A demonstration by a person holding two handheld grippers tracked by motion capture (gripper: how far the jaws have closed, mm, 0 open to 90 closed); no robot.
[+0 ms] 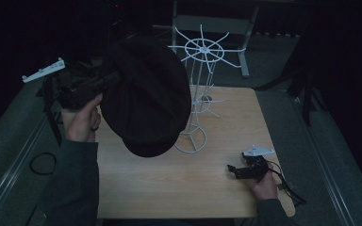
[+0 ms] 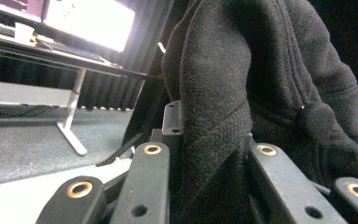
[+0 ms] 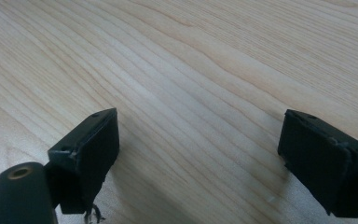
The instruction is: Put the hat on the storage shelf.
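A black flat cap [image 1: 146, 96] hangs in the air above the table's left side, its brim pointing down. My left gripper [image 1: 108, 81] is shut on the cap's edge; in the left gripper view the dark woolly cap [image 2: 242, 88] is pinched between both jaws. A white wire hat rack [image 1: 200, 89] with spoked rings stands at the middle back of the wooden table [image 1: 169, 179], just right of the cap. My right gripper [image 1: 235, 170] rests low on the table's right front. It is open, with bare wood between its fingertips [image 3: 91, 149].
A metal desk frame [image 1: 226, 28] stands on the floor behind the table. A dark cable loop [image 1: 42, 164] lies on the floor at the left. In the left gripper view a bright monitor [image 2: 88, 21] sits on a desk at the back.
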